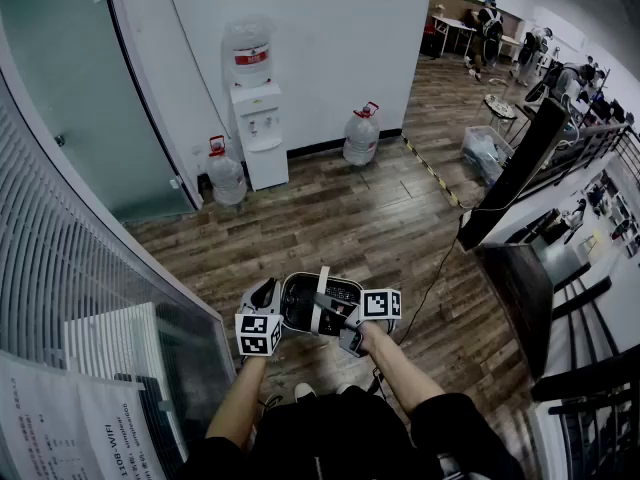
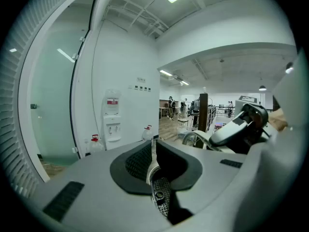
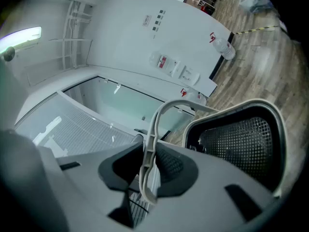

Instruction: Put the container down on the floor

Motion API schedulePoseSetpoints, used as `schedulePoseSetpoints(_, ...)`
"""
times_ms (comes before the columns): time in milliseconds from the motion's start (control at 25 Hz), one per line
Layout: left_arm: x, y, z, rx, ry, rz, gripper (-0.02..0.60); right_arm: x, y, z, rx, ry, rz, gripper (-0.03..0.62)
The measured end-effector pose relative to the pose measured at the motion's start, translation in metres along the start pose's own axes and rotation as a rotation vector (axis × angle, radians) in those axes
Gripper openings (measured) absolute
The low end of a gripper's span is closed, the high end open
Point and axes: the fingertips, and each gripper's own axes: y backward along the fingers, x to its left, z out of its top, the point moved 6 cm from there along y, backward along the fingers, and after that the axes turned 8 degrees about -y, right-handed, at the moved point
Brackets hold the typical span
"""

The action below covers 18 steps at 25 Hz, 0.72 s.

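The container [image 1: 320,303], a black mesh basket with a white rim, is hanging in the lower middle of the head view, held up off the wooden floor [image 1: 350,218] between both tools. The left tongs [image 1: 274,303] are pinching the thin white rim [image 2: 152,161] between their pads. The right tongs [image 1: 335,310] are clamping the white handle [image 3: 157,124], which is arching toward the mesh body at the right of the right gripper view. A water dispenser [image 1: 255,118] is standing against the wall in the upper middle.
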Motion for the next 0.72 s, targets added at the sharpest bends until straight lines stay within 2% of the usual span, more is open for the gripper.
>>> schedulePoseSetpoints(320, -0.001, 0.0, 0.0, -0.005, 0.001, -0.004, 0.04, -0.005, 0.008, -0.005, -0.011, 0.005, 0.007, 0.091)
schedulePoseSetpoints(720, -0.008, -0.005, -0.002, -0.001, 0.008, -0.028, 0.04, -0.012, 0.009, -0.006, -0.025, -0.053, 0.036, 0.094)
